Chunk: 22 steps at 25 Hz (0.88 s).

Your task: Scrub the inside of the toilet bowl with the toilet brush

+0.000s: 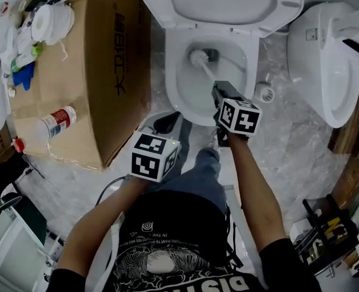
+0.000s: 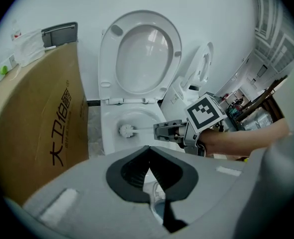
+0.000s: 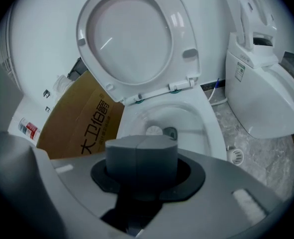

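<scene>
The white toilet bowl (image 1: 181, 96) stands open with its lid (image 1: 222, 2) raised. The toilet brush's white head (image 1: 198, 56) rests inside the bowl near the drain, and its thin handle runs back to my right gripper (image 1: 218, 91). That gripper is shut on the handle over the bowl's front rim. In the right gripper view the jaws hide the handle, and the brush head (image 3: 154, 131) shows beyond them. My left gripper (image 2: 148, 151) is shut on nothing, held back from the bowl at the left, with its marker cube (image 1: 155, 156) above my knee. From the left gripper view I see the brush head (image 2: 126, 130) and the right gripper (image 2: 159, 130).
A large cardboard box (image 1: 100, 66) stands close against the toilet's left side, with a spray bottle (image 1: 56, 121) and a paper roll (image 1: 48, 22) beyond it. A second toilet (image 1: 325, 66) stands at the right. A floor drain (image 1: 264, 92) lies between them. My shoe (image 1: 166, 123) is by the bowl's base.
</scene>
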Each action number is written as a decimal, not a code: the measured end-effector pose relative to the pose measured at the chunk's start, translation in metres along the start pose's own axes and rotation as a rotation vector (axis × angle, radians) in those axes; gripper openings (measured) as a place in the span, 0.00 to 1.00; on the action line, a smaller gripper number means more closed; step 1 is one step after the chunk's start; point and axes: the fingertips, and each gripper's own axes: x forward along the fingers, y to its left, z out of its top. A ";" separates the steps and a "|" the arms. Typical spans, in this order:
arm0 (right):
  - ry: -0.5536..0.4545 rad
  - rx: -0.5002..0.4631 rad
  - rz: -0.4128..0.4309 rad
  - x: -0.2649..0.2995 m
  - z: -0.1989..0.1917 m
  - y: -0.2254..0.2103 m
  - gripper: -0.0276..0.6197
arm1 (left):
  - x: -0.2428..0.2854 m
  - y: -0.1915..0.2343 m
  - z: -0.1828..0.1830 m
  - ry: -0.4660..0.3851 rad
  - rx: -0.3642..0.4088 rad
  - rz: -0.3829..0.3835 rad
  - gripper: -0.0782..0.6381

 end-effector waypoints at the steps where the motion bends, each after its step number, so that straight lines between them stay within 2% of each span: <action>1: -0.006 0.006 -0.005 0.001 0.003 -0.003 0.28 | 0.000 0.002 0.001 0.001 -0.001 0.003 0.10; 5: -0.034 0.034 -0.021 -0.001 0.016 -0.018 0.28 | 0.000 0.004 0.002 0.005 0.005 0.007 0.10; 10: -0.039 0.052 -0.083 -0.019 0.015 -0.046 0.28 | 0.001 -0.007 -0.002 0.009 0.007 0.000 0.10; 16: -0.023 0.053 -0.123 -0.041 -0.006 -0.073 0.27 | 0.003 -0.027 -0.006 0.004 0.021 -0.016 0.10; 22: -0.001 0.078 -0.117 -0.061 -0.038 -0.078 0.28 | 0.006 -0.048 -0.013 0.002 0.031 -0.032 0.10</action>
